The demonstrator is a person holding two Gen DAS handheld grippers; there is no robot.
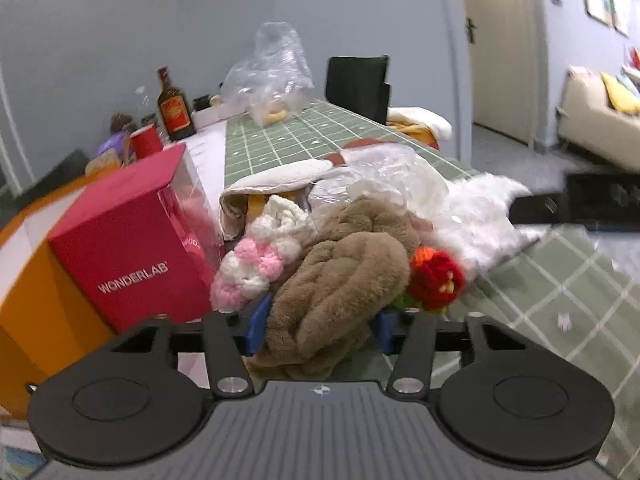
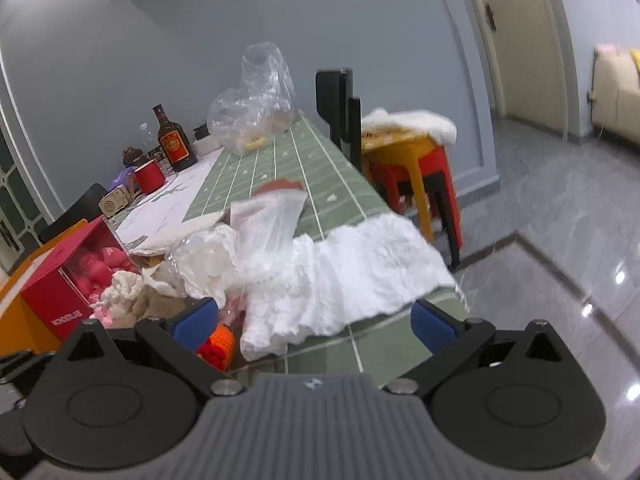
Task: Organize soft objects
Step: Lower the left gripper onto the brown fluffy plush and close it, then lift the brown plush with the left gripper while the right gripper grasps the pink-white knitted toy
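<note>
Left tool [image 1: 320,326] pinched the brown plush [image 1: 340,280], its blue pads sunk into the pile on either side; plush lay at the near end of the counter [image 1: 560,280], in a heap with a pink-white knit [image 1: 252,268] touching it on the left and a red knit flower [image 1: 438,276] touching on the right; a red box [image 1: 132,248] stood just beside the knit; crumpled clear plastic [image 1: 384,184] lay behind the heap; right tool [image 2: 316,322] spread wide, holding nothing, hovering over the near edge of a white fleece [image 2: 352,276] that draped toward the counter's corner; judged step: lift the plush free of the heap; to do it well, the grip looked shallow on loose fur, so a deeper bite into the body would hold better than pile alone; lift slowly and straight up, since the knit and flower touched the plush and might drag along; the plastic behind could snag too; right tool could pin the flower or wait clear; fleece hung near the edge and a careless sweep might pull it off; destination for the plush not visible in either view
</note>
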